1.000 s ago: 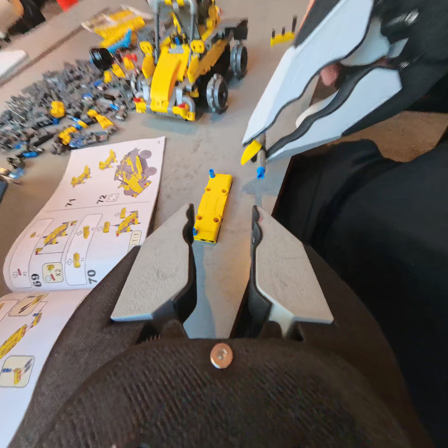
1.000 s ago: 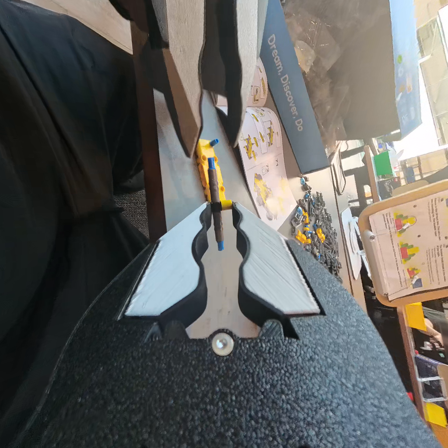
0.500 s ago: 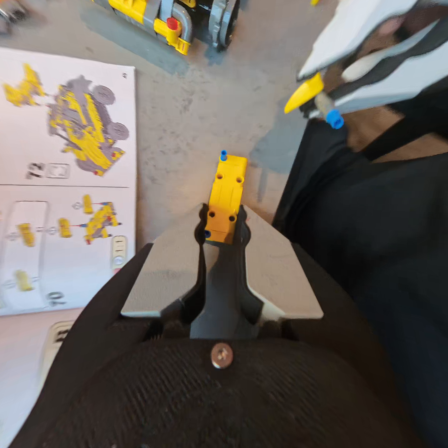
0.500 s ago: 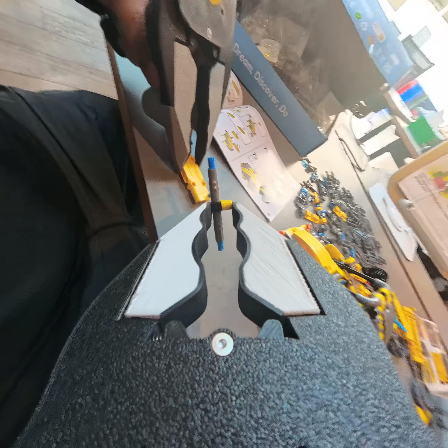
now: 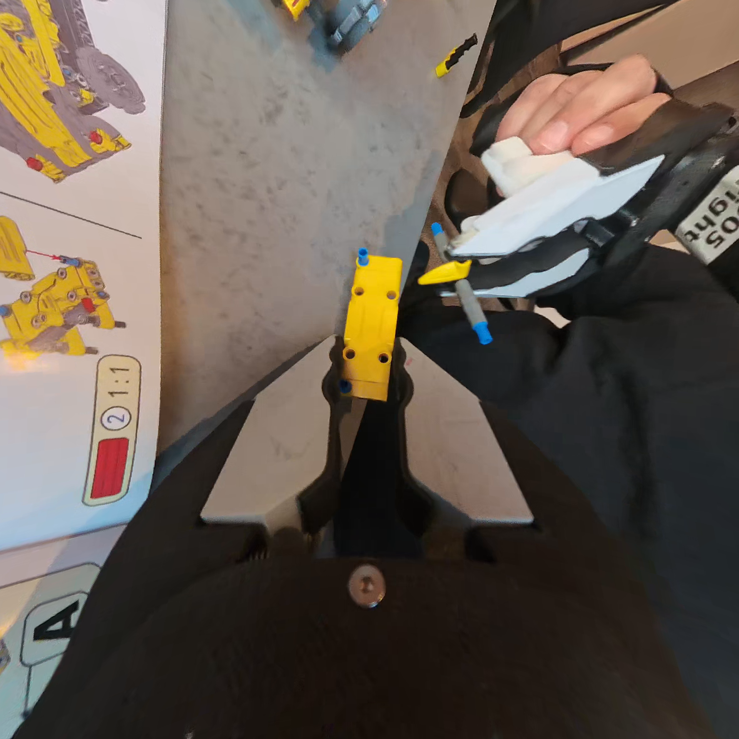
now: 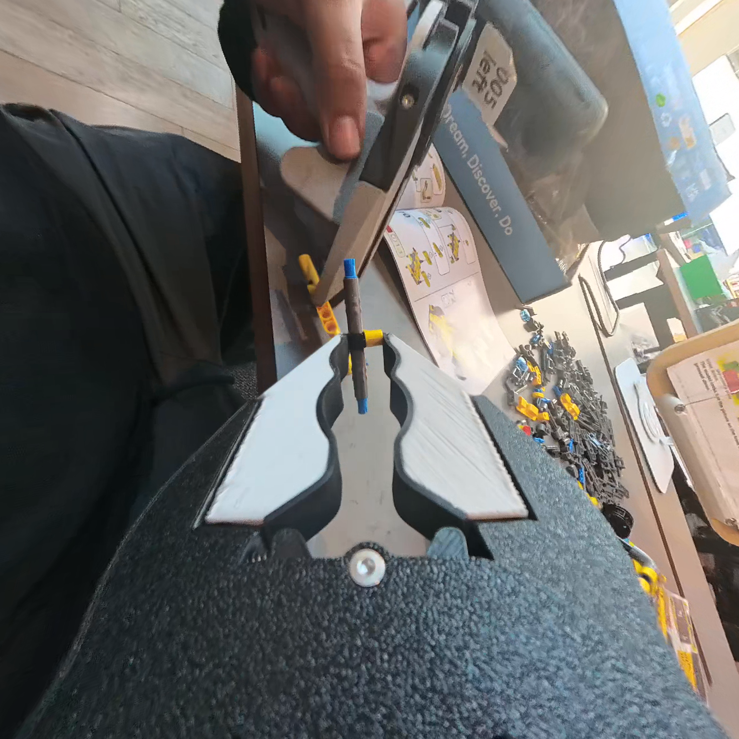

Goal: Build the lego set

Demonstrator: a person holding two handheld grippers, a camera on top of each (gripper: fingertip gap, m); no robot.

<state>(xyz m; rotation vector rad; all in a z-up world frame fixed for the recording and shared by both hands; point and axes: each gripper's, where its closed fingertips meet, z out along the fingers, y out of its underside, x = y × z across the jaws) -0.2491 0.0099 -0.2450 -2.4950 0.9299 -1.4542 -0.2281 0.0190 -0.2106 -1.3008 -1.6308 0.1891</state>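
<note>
At the table [image 5: 280,180] edge, our left gripper [image 5: 368,360] clamps the yellow block [image 5: 372,324]; our right gripper [image 6: 363,340] pinches the axle [image 6: 356,340]. We keep the block steady, squaring the axle's blue tip to a hole.

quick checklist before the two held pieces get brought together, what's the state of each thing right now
1. Left gripper shut on the yellow block: ok, both fingers press its near end.
2. Block lifted clear of the grey table: cannot tell; its far end overhangs the table edge.
3. Right gripper shut on the grey axle piece at its yellow connector: ok.
4. Axle's blue ends free: ok, both stick out past the fingers.
5. Gap between block and axle piece: ok, apart, nothing between them.
6. Block's holes facing the axle: cannot tell; the holes on top face the left wrist camera, the side toward the axle is hidden.
</note>
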